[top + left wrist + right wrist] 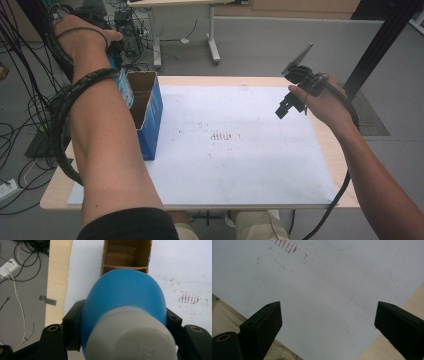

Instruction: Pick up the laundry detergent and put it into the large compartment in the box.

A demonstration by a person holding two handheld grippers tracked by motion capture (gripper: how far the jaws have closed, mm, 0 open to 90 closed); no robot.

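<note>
Bottle (pixel 125 302), blue with a pale grey-white cap end toward the camera, sits clamped between the jaws of the left gripper (pixel 123 322), which press on its flanks from both sides. In the left gripper view it hangs directly above the open top of a cardboard box (pixel 126 257), its rounded far end pointing down at the brown opening. The box, blue outside and brown inside, stands upright at the left edge of the white sheet (pixel 240 150) that covers the wooden table (pixel 335 150); an inner flap or divider seems to cross its mouth, splitting it into two sections.

From the high view the left hand (pixel 87 37) is raised over the box (pixel 147 107), forearm crossing in front of it, so the bottle itself is mostly hidden there. The right gripper (pixel 287 105) floats well apart over the right part of the sheet, its jaws spread wide with nothing between them, only stained paper below.

The likely step is lowering the bottle into the box. The risk lies in the fit: the bottle looks nearly as broad as the opening, so a slightly off-centre descent could catch its shoulder on the rim or the inner flap and tip the light, unsteadied box over. The rounded body could also slip in the jaws.
</note>
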